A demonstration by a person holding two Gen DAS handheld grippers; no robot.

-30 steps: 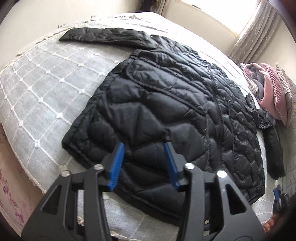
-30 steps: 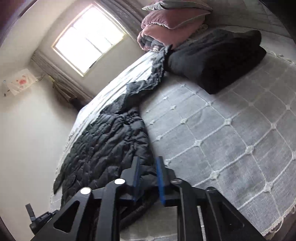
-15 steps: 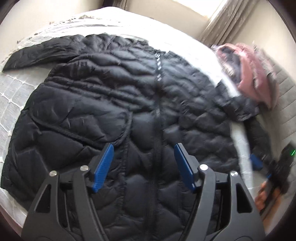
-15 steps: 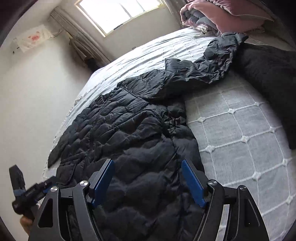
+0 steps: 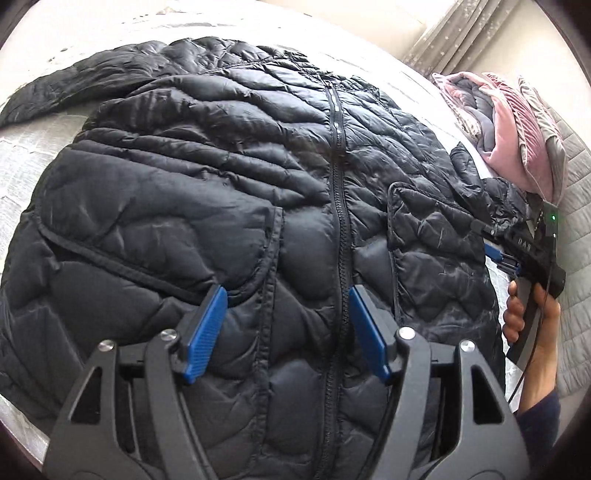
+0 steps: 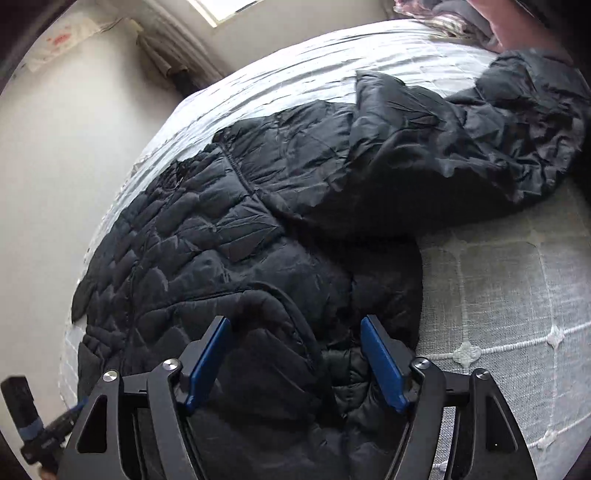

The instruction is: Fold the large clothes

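Note:
A black quilted puffer jacket [image 5: 229,192] lies front up on the bed, zipper [image 5: 338,206] closed down its middle. My left gripper [image 5: 288,325] hovers open over the lower front, one pad by the pocket edge and the other by the zipper, with nothing gripped. In the right wrist view the same jacket [image 6: 229,236] shows its right sleeve [image 6: 461,147] crumpled and stretching toward the pillows. My right gripper [image 6: 295,362] is over the jacket's side by the pocket. Its jaws are closing with puffy fabric between them, and the pads are not pressing on it. A hand holds this right gripper [image 5: 528,254].
The bed wears a grey bedspread [image 6: 517,295] with white stitched squares. Pink and grey pillows and blankets [image 5: 509,136] are piled at the head of the bed. A curtain [image 5: 461,33] hangs behind, and a pale wall [image 6: 55,177] runs along the far side.
Both grippers swung in over the jacket: the left from its left hem to the zipper, opening wider; the right from the bedspread onto the side, opening wide and then narrowing.

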